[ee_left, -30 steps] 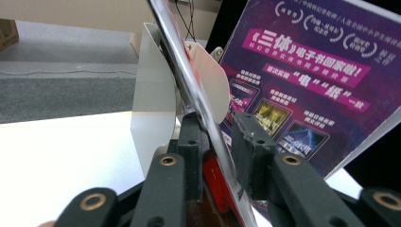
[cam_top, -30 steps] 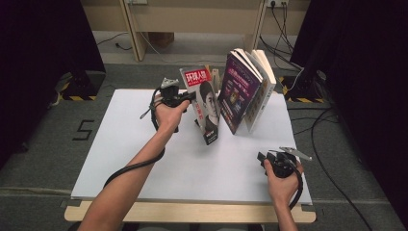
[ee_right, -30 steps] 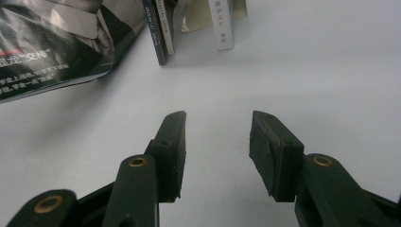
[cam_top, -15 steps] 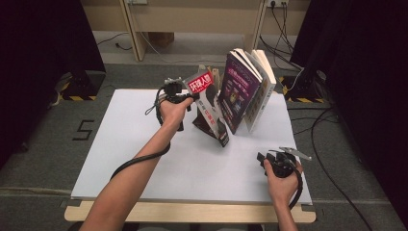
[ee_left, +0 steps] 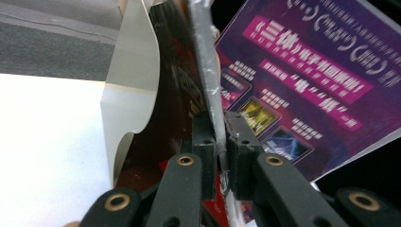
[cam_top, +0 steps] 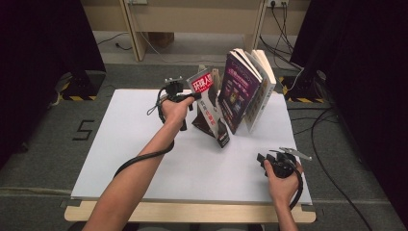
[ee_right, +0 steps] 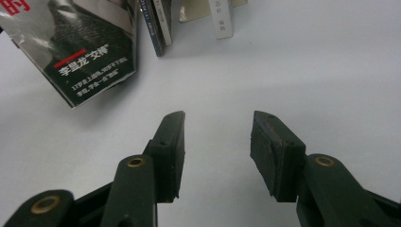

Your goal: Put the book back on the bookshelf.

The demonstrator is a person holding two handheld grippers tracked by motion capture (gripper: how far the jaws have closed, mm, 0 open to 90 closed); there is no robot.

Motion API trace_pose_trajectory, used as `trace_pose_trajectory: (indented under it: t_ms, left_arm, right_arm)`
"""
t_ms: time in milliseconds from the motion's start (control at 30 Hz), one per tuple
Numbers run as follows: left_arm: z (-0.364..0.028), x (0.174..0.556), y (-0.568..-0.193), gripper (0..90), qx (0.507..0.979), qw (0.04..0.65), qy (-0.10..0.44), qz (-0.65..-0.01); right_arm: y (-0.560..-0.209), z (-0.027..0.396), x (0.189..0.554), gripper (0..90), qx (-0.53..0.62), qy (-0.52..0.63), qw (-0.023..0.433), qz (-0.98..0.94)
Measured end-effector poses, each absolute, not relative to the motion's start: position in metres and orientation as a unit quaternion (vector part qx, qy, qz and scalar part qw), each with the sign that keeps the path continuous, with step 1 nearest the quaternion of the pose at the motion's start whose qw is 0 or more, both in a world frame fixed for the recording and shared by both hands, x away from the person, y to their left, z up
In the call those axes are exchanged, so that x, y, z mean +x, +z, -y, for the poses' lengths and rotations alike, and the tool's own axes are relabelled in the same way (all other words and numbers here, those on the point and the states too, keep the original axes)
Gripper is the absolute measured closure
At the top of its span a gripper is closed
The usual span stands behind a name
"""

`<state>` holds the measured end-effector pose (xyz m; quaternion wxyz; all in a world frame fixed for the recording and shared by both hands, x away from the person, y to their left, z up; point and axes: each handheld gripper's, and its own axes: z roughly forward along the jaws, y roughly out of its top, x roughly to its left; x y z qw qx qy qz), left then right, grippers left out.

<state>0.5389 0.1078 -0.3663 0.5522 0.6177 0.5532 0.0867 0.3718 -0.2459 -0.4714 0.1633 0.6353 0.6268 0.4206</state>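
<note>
1. Fingers [ee_left: 204,142] of the left gripper [cam_top: 191,96] were pressed together on the upper edge of the red-titled magazine [cam_top: 210,108], its thin silvery edge running straight up between the two pads in the left gripper view.
2. That magazine stood tilted on the white table [cam_top: 120,144], top leaning toward the left gripper, bottom corner down near the purple book [cam_top: 239,91], which stood upright just beside it.
3. It looked light and floppy: a loose page [ee_left: 125,99] curled away from the cover, so a grip at one edge would likely let the rest sag or fan open.
4. A hold nearer the spine seemed safer than one on the loose pages; the glossy cover could slip.
5. Right gripper [cam_top: 277,161] rested near the table's front edge, well apart from the magazine, its jaws spread and empty.
</note>
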Motion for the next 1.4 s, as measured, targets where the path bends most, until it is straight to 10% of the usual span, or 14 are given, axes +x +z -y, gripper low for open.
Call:
trace_pose_trajectory:
  t_ms: [1400]
  left_arm:
    - [-0.095, 0.521, -0.291, 86.4, 0.647, 0.592, 0.241, -0.416]
  right_arm:
    - [-0.471, 0.246, 0.371, 55.9, 0.630, 0.421, 0.166, -0.631]
